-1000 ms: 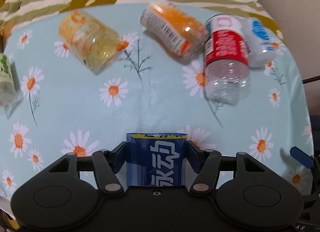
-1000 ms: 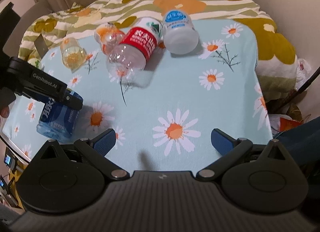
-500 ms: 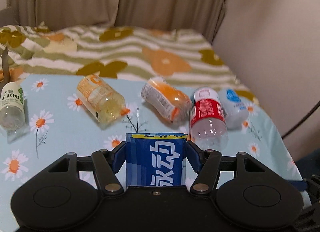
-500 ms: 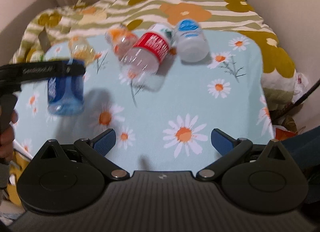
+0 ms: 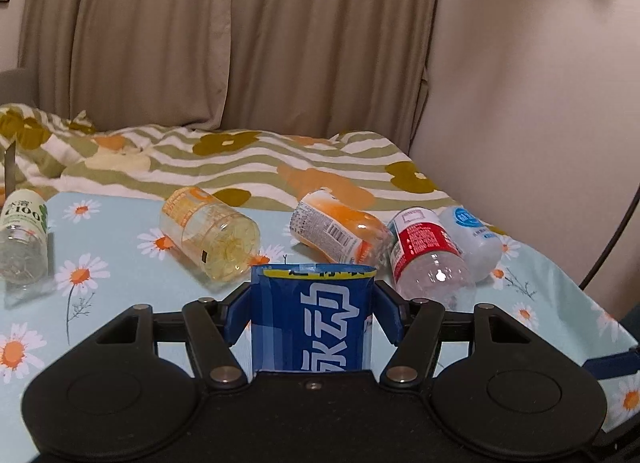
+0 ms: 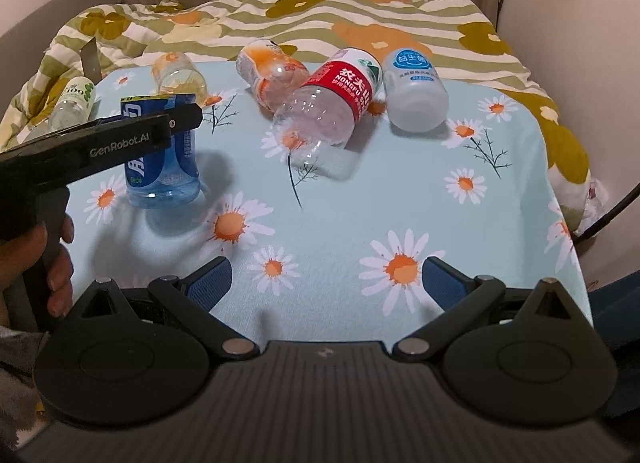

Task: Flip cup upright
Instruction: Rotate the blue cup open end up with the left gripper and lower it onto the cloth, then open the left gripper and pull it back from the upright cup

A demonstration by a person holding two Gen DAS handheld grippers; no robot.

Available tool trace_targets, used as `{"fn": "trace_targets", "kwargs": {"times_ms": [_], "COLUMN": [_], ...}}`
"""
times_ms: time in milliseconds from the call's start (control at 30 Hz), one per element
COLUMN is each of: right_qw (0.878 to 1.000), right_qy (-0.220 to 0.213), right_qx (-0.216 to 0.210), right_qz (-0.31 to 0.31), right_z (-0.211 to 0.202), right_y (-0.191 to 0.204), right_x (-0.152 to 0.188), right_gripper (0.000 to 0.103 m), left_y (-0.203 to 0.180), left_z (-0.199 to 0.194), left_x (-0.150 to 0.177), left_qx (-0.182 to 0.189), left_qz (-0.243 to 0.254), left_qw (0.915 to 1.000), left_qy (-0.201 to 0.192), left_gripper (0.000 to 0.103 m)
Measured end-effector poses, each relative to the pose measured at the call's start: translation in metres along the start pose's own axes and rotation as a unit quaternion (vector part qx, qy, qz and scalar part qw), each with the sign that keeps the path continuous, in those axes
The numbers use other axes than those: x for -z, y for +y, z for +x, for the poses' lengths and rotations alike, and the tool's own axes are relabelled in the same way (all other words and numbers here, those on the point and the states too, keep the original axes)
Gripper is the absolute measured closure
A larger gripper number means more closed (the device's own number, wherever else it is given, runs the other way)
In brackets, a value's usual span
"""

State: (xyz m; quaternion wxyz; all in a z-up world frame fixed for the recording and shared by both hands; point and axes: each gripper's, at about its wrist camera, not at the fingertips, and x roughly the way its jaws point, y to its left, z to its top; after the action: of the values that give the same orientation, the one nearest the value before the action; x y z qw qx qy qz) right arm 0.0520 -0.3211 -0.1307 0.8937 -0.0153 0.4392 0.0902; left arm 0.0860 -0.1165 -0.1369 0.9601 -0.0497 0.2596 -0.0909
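Observation:
The blue-labelled cut bottle cup [image 5: 314, 319] stands upright between my left gripper's fingers [image 5: 314, 313], which are shut on it. In the right wrist view the blue cup [image 6: 162, 151] stands with its base on or just above the daisy tablecloth [image 6: 360, 207], open end up, the left gripper [image 6: 176, 123] clamped near its top. My right gripper [image 6: 326, 281] is open and empty, over the front of the table.
Several cut bottles lie on their sides at the back: a yellow one [image 5: 210, 241], an orange one [image 5: 338, 229], a red-labelled one [image 5: 428, 259], a white one [image 5: 472, 239] and a C100 one [image 5: 22, 239]. A striped flowered blanket [image 5: 240, 161] lies behind.
My left gripper has rotated the blue cup from lying tilted to upright and lowered it to the tablecloth. The right gripper has barely moved.

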Motion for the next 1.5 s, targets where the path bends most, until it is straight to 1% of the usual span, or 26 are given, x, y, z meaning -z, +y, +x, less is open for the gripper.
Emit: {"fn": "trace_targets", "kwargs": {"times_ms": [67, 167, 333, 400, 600, 667, 700, 733, 767, 833, 900, 1033, 1167, 1233, 1367, 1500], "right_qw": [1.000, 1.000, 1.000, 1.000, 1.000, 1.000, 1.000, 0.999, 0.999, 0.999, 0.999, 0.998, 0.997, 0.996, 0.995, 0.995], "right_qy": [0.003, 0.003, -0.003, -0.006, -0.016, -0.019, -0.021, -0.022, -0.024, -0.026, -0.029, -0.038, -0.040, -0.040, -0.041, -0.038], "right_qx": [0.001, 0.001, 0.002, 0.002, 0.007, 0.008, 0.009, 0.011, 0.012, 0.012, 0.012, 0.023, 0.047, 0.060, 0.072, 0.080], "right_qz": [0.002, 0.005, 0.012, 0.014, 0.018, 0.019, 0.019, 0.020, 0.021, 0.025, 0.030, 0.039, 0.045, 0.048, 0.049, 0.045], "right_z": [0.001, 0.000, -0.005, -0.007, -0.017, -0.020, -0.022, -0.024, -0.026, -0.031, -0.039, -0.061, -0.082, -0.091, -0.106, -0.113], "right_y": [0.001, 0.001, 0.003, 0.003, 0.006, 0.006, 0.007, 0.007, 0.008, 0.008, 0.009, 0.012, 0.014, 0.016, 0.020, 0.030], "right_x": [0.002, 0.005, 0.007, 0.008, 0.009, 0.010, 0.010, 0.010, 0.010, 0.008, 0.004, -0.013, -0.033, -0.042, -0.052, -0.053], "right_gripper": [0.000, 0.000, 0.000, 0.000, 0.000, 0.000, 0.000, 0.000, 0.000, 0.000, 0.000, 0.000, 0.000, 0.000, 0.000, 0.000], "left_y": [-0.002, -0.004, -0.006, -0.006, -0.007, -0.009, -0.009, -0.010, -0.011, -0.012, -0.012, -0.008, -0.003, 0.000, 0.009, 0.022], "left_z": [-0.005, -0.011, -0.012, -0.012, -0.015, -0.014, -0.015, -0.017, -0.020, -0.024, -0.031, -0.063, -0.091, -0.101, -0.115, -0.128], "left_x": [0.003, 0.004, 0.005, 0.007, 0.008, 0.006, 0.005, 0.004, 0.004, -0.001, -0.010, -0.035, -0.059, -0.069, -0.079, -0.081], "left_qx": [0.000, 0.000, -0.002, 0.001, 0.001, -0.001, -0.003, -0.007, -0.009, -0.008, -0.017, -0.026, -0.032, -0.032, -0.039, -0.052], "left_qz": [0.005, 0.007, 0.000, -0.003, 0.007, 0.014, 0.017, 0.021, 0.025, 0.035, 0.041, 0.044, 0.049, 0.048, 0.045, 0.042], "left_qw": [1.0000, 0.9999, 0.9986, 0.9981, 0.9977, 0.9972, 0.9970, 0.9972, 0.9974, 0.9968, 0.9958, 0.9955, 0.9946, 0.9937, 0.9910, 0.9887], "left_qy": [0.002, 0.014, 0.053, 0.061, 0.068, 0.074, 0.075, 0.072, 0.067, 0.072, 0.081, 0.079, 0.086, 0.096, 0.120, 0.134], "left_gripper": [0.035, 0.035, 0.036, 0.036, 0.034, 0.019, 0.008, 0.005, 0.005, 0.005, 0.005, 0.004, 0.000, 0.000, 0.000, 0.000]}}
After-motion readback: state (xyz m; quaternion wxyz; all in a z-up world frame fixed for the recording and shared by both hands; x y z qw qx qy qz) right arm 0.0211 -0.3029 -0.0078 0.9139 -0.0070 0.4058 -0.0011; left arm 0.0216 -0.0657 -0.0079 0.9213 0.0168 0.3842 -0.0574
